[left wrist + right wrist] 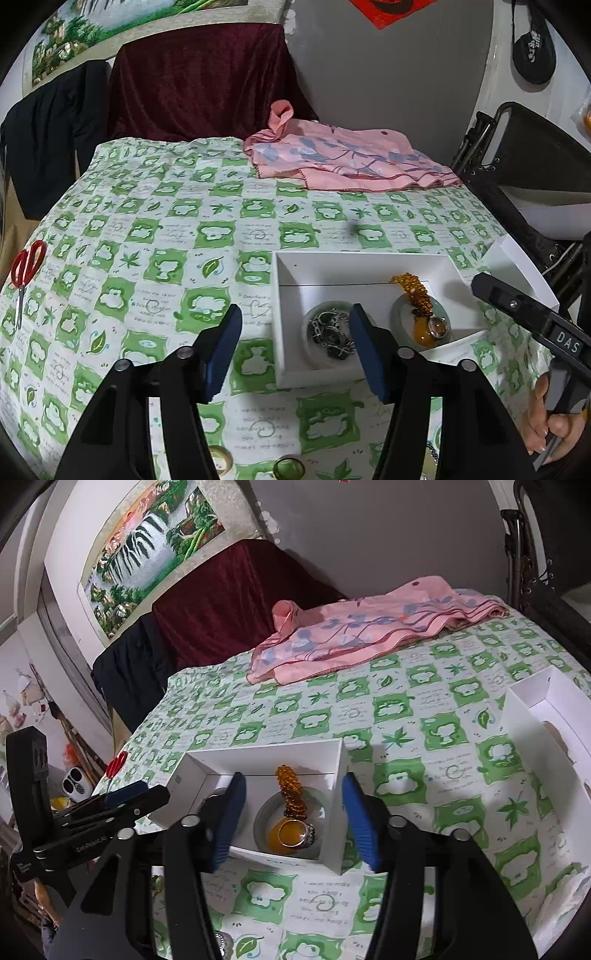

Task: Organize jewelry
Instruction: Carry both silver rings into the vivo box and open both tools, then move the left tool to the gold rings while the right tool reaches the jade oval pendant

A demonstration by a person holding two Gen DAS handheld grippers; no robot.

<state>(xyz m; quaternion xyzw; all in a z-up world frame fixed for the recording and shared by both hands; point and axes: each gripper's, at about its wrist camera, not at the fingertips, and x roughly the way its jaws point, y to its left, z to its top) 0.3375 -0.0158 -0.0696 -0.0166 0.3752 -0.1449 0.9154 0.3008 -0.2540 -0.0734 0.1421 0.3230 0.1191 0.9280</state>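
A white open box stands on the green-and-white checked cloth. In it lie a dark metal chain bracelet on a pale jade bangle, and an amber bead string with an amber pendant on a second jade bangle. My left gripper is open and empty, at the box's near left corner. My right gripper is open and empty, straddling the box's near side above the amber pendant. Its body shows at the right of the left wrist view.
The box lid lies to the right. A pink floral scarf lies at the far side. Red scissors lie at the left edge. Small rings lie near the front edge.
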